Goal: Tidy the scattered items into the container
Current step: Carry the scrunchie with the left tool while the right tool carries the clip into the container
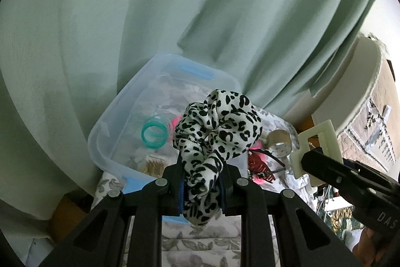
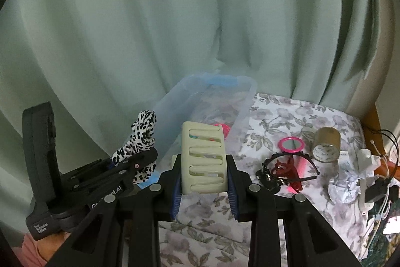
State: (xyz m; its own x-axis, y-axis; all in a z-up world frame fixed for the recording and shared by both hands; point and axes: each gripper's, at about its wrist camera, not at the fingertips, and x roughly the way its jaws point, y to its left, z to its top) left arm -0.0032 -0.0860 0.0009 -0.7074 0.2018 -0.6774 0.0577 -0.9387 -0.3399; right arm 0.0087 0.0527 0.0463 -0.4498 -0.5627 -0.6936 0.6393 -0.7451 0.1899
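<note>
Clear plastic container (image 1: 112,131) already held 2 coils; my left gripper (image 1: 202,174) clamped the leopard scrunchie (image 1: 220,124), my right gripper (image 2: 203,174) the cream clip (image 2: 203,157). Mirror (image 2: 291,144), headband (image 2: 287,167) and tape roll (image 2: 326,144) lay outside.

Both wrist views face the curtain (image 1: 200,4), close over the shared container (image 2: 200,96).
</note>
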